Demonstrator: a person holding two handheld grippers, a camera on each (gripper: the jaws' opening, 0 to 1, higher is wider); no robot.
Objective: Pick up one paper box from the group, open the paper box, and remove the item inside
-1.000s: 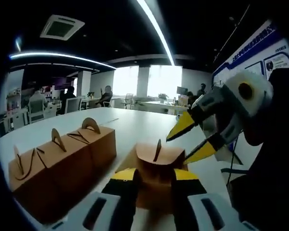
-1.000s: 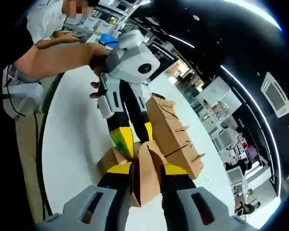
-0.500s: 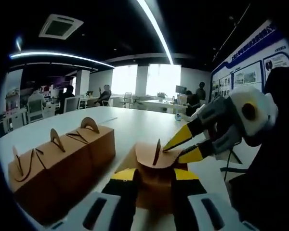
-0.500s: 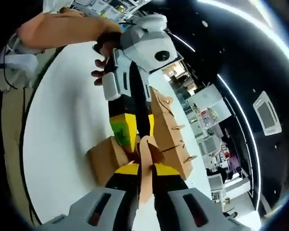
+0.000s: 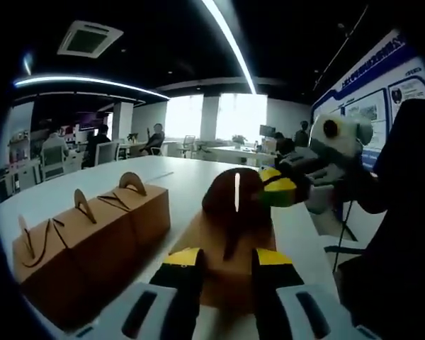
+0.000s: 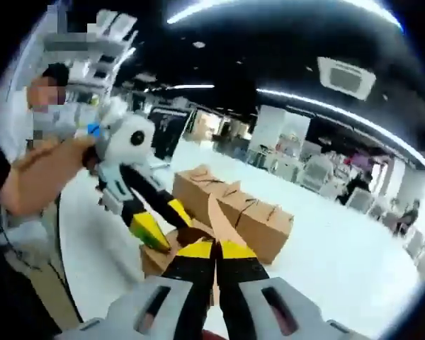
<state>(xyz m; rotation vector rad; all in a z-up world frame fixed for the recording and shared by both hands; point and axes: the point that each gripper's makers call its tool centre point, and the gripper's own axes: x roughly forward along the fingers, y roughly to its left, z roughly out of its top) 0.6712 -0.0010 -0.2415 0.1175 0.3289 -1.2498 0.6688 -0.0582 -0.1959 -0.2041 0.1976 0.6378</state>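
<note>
Cardboard flap (image 5: pixel 235 198) of the near paper box (image 5: pixel 230 265) now stands raised and dark against the windows, where a second ago it lay low. The right gripper (image 6: pixel 214 249), jaws nearly together, pinches that flap (image 6: pixel 214 212); earlier it hovered open just beside the box. The left gripper (image 5: pixel 224 258) is clamped on the box's sides as before. Three more boxes (image 5: pixel 85 237) sit in a row to the left on the white table (image 5: pixel 198 180).

Right gripper (image 6: pixel 214 249) jaws pinch the paper box (image 6: pixel 171 252) flap (image 6: pixel 217 216); left gripper (image 6: pixel 156 225) grips the box.
</note>
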